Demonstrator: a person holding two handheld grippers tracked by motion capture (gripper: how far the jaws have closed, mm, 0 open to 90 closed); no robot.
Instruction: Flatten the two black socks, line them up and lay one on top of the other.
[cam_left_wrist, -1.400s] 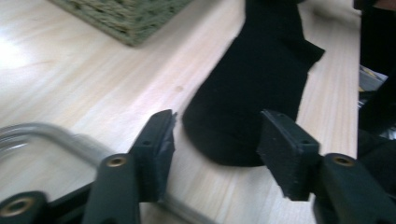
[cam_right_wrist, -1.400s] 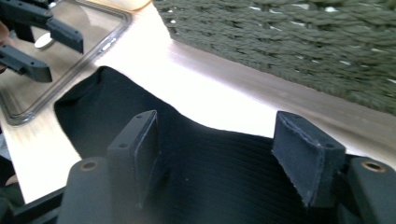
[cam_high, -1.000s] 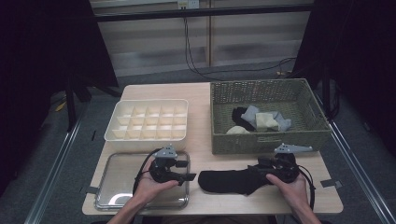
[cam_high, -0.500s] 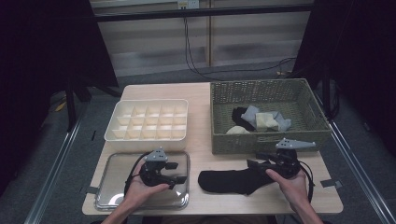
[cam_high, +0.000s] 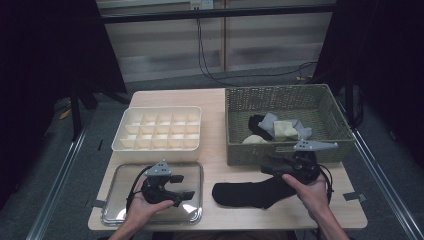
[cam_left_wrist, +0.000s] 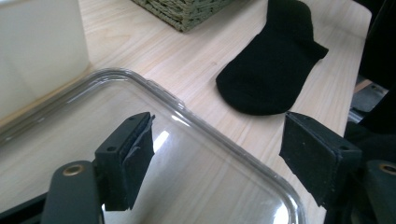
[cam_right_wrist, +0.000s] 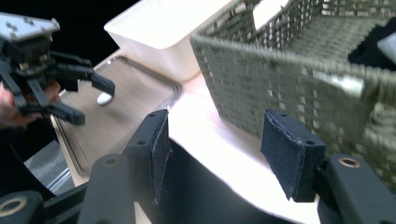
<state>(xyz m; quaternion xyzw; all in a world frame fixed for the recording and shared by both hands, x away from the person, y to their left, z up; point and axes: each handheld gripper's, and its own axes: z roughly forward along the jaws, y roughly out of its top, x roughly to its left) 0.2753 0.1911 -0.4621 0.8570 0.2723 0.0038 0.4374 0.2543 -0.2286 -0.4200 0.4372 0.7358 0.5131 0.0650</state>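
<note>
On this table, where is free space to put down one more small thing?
Bare wood lies between the white divided plastic box and the green woven basket, and behind the box toward the far edge. The front is crowded: clear plastic tray under the left tongs, flat black sock beside the right tongs.

Table (cam_high: 220, 97): divided box (cam_high: 159, 127) at left rear, basket (cam_high: 286, 100) at right rear, just beside it. Socks (cam_high: 277, 127) in basket. Tray (cam_high: 115, 212) at left front, before divided box. Single sock (cam_high: 247, 194) flat on table right of tray, before basket. Left gripper (cam_high: 186, 193) above tray; right gripper (cam_high: 265, 170) above single sock's right end, near basket front wall.
</note>
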